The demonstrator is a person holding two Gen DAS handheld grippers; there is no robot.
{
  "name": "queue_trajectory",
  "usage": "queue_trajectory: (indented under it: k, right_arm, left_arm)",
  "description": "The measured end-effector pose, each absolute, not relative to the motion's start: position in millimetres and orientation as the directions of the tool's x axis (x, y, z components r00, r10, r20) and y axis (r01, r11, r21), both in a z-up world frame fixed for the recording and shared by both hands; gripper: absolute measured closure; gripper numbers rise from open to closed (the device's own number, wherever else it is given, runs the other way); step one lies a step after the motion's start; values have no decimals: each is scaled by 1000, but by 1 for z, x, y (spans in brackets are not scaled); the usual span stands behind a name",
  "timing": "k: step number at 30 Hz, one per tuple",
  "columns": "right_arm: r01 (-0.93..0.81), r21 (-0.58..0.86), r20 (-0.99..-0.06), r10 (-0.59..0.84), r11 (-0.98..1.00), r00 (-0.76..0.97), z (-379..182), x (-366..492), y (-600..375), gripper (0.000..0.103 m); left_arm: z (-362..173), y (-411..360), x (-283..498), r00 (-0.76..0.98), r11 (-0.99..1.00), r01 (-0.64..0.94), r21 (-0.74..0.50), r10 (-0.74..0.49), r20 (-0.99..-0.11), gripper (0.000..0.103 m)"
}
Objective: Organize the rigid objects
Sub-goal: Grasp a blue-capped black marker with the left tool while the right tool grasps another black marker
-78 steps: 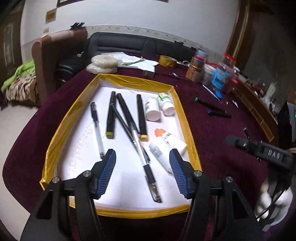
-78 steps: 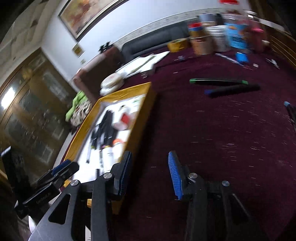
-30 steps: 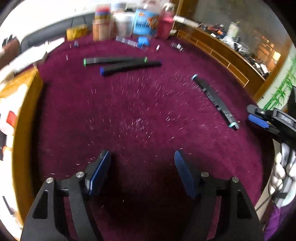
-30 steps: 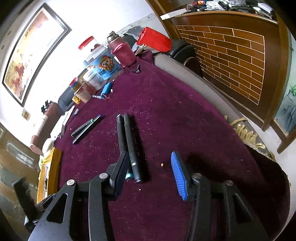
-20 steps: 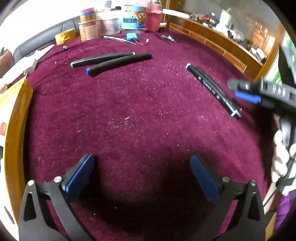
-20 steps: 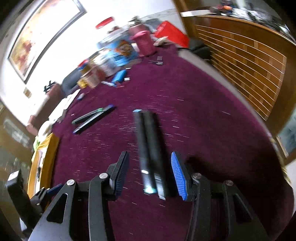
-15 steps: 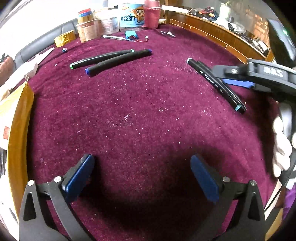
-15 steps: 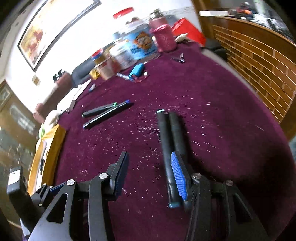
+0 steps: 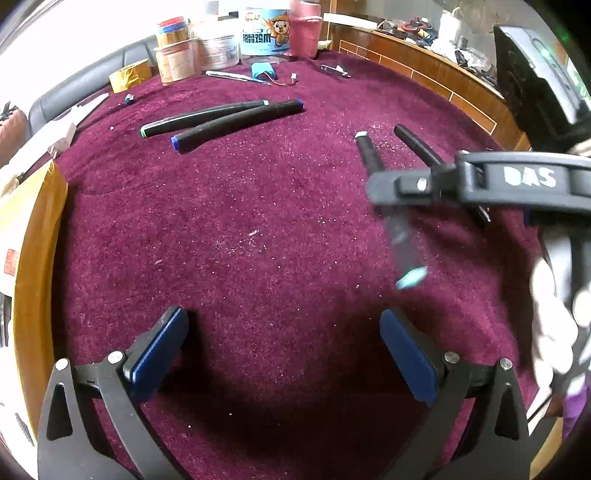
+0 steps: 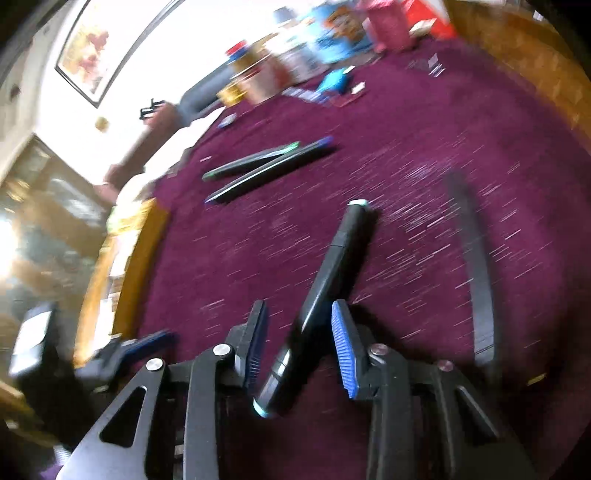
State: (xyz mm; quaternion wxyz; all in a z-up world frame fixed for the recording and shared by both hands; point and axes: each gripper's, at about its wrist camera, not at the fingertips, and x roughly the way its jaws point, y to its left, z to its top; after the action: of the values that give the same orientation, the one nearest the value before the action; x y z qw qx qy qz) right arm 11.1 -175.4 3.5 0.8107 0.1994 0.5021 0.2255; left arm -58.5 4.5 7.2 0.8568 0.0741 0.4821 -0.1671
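Markers: one between my right claw's pads, three loose on the worktop

Marker point(image 10: 325, 284) with the pale teal end caps sits between the pads of my right claw point(image 10: 299, 343). Jaws are closing on it. The right pad looks against the barrel, the left pad shows a gap, so I judge it not clamped yet. Frame is motion-blurred, so treat that as tentative.

Left claw point(image 9: 284, 354) is released, jaws wide, nothing between them, hovering over bare maroon worktop point(image 9: 240, 229).

Left to do, as I read it:
- second black marker point(image 10: 476, 266) lies just beside the one I'm taking, on its right
- green-capped marker point(image 9: 203, 118) and blue-capped marker point(image 9: 236, 123) lie side by side farther back, touching or nearly so
- yellow-edged tray point(image 9: 33, 258) at the left edge is the likely drop spot. Its contents are barely in view, so I can't say how much is already sorted.

So four markers are outside the tray; the task is mid-way at best.

Readable text: "DAS" in white on the right claw's body, seen from the left wrist view. The blue cartoon tub point(image 9: 264, 31) at the back carries Chinese print, too small for me to read reliably.
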Motion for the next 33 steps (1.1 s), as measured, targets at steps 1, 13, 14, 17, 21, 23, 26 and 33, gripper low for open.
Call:
queue_trajectory:
  k: [1, 13, 14, 17, 21, 23, 26, 33]
  right_arm:
    - [-172, 589, -704, 606, 789, 370, 2, 10, -173, 72]
    - [-13, 237, -759, 194, 971, 622, 38, -3, -241, 54]
    - [-7, 236, -768, 191, 972, 612, 31, -1, -242, 54]
    - [11, 224, -790, 175, 975, 588, 15, 5, -238, 54]
    - [38, 214, -811, 155, 976, 564, 5, 11, -233, 82]
    - [38, 225, -820, 168, 974, 546, 8, 9, -230, 89]
    - [10, 241, -828, 200, 971, 523, 10, 0, -215, 90]
    - [-84, 358, -803, 353, 930, 479, 9, -30, -181, 88]
  left_arm:
    - [7, 5, -58, 479, 933, 359, -37, -218, -851, 0]
    - [7, 9, -57, 478, 932, 357, -58, -235, -847, 0]
    - [7, 9, -57, 478, 932, 357, -57, -235, -847, 0]
    - [7, 8, -57, 477, 932, 358, -52, -230, -848, 0]
    - [6, 6, -57, 477, 933, 360, -33, -214, -852, 0]
    - [5, 2, -57, 477, 932, 362, -8, -192, -857, 0]
    - [5, 1, -57, 476, 933, 360, 0, -184, -860, 0]
    - [5, 2, -58, 477, 932, 362, 1, -184, -859, 0]
